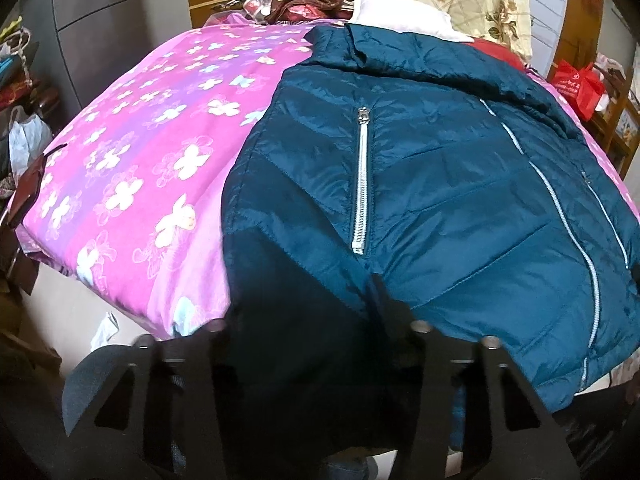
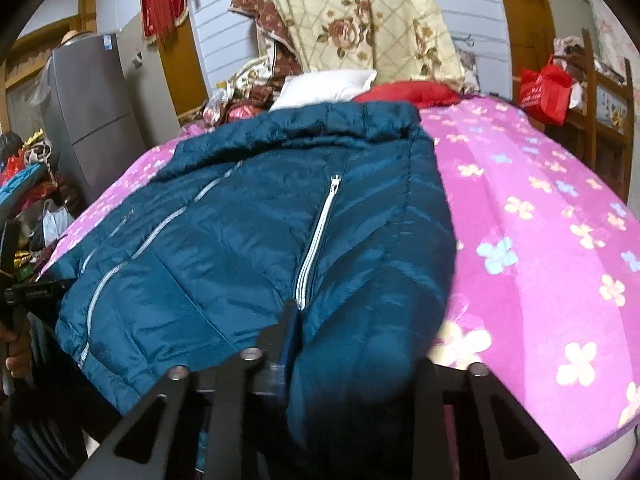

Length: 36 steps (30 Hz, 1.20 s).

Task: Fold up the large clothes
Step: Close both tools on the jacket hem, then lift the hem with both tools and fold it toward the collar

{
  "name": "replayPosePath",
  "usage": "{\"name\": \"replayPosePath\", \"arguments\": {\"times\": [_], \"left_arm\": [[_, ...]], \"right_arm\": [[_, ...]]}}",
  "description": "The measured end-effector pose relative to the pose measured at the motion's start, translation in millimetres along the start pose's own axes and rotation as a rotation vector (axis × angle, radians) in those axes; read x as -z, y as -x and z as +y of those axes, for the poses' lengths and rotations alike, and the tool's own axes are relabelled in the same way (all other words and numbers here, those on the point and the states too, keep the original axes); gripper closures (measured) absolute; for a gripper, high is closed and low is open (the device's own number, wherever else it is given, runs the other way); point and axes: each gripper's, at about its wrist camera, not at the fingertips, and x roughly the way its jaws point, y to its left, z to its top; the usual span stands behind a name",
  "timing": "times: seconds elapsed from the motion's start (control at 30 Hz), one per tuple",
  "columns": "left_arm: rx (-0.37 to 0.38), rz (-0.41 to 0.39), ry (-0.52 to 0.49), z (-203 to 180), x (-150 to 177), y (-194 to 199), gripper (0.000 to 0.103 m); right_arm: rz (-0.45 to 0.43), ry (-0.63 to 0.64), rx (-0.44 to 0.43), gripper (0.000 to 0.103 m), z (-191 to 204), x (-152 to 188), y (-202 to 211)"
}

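A teal quilted jacket (image 1: pixel 440 160) lies front-up on a pink flowered bedspread (image 1: pixel 140 140), collar at the far end and hem at the near edge. It has a silver pocket zipper (image 1: pixel 362 184). My left gripper (image 1: pixel 308 304) is at the jacket's near left hem, shut on a dark bunch of fabric that hides one finger. In the right wrist view the same jacket (image 2: pixel 240 220) covers the left part of the bedspread (image 2: pixel 540 220). My right gripper (image 2: pixel 352 332) is shut on the near right hem, just below the other pocket zipper (image 2: pixel 318 236), with fabric bulging between its fingers.
A white pillow (image 2: pixel 324 84), a red cushion (image 2: pixel 408 94) and a hanging floral quilt (image 2: pixel 360 20) lie beyond the collar. A grey fridge (image 2: pixel 92 112) stands at the left and a red bag (image 2: pixel 544 88) at the right. A hand (image 2: pixel 16 348) shows at the left edge.
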Motion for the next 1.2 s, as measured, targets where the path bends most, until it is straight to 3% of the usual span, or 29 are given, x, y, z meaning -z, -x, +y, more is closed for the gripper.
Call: {"name": "replayPosePath", "arguments": {"times": [0.07, 0.4, 0.57, 0.73, 0.8, 0.87, 0.9, 1.03, 1.2], "left_arm": [[-0.001, 0.0, -0.006, -0.5, -0.8, 1.2, 0.065], [0.0, 0.004, -0.007, 0.8, -0.9, 1.9, 0.064], [-0.008, 0.001, -0.012, -0.7, 0.5, 0.6, 0.06], [-0.01, -0.002, -0.014, 0.3, 0.6, -1.1, 0.058], [-0.007, -0.002, -0.013, 1.1, 0.6, -1.7, 0.058], [-0.001, -0.002, -0.007, 0.8, 1.0, -1.3, 0.058], [0.003, -0.004, -0.005, 1.1, 1.3, -0.7, 0.059], [0.017, -0.035, -0.015, -0.7, 3.6, 9.3, 0.085], [0.043, -0.039, -0.011, 8.0, 1.9, 13.9, 0.091]], "right_arm": [[-0.012, -0.006, 0.004, 0.084, 1.4, 1.3, 5.3], [0.048, -0.117, -0.034, 0.083, -15.5, 10.2, -9.3], [0.029, -0.135, -0.065, 0.074, -17.3, 12.0, -9.0], [0.035, -0.114, -0.064, 0.073, -15.0, 9.0, -10.8], [0.038, -0.1, -0.057, 0.074, -13.7, 7.9, -11.0], [0.036, -0.084, -0.058, 0.082, -11.0, 6.6, -10.0], [0.031, -0.082, -0.057, 0.083, -10.3, 6.3, -8.8], [0.02, -0.088, -0.065, 0.086, -9.0, 5.3, -3.5], [-0.02, -0.127, -0.09, 0.089, -6.8, 7.2, 13.2]]}}
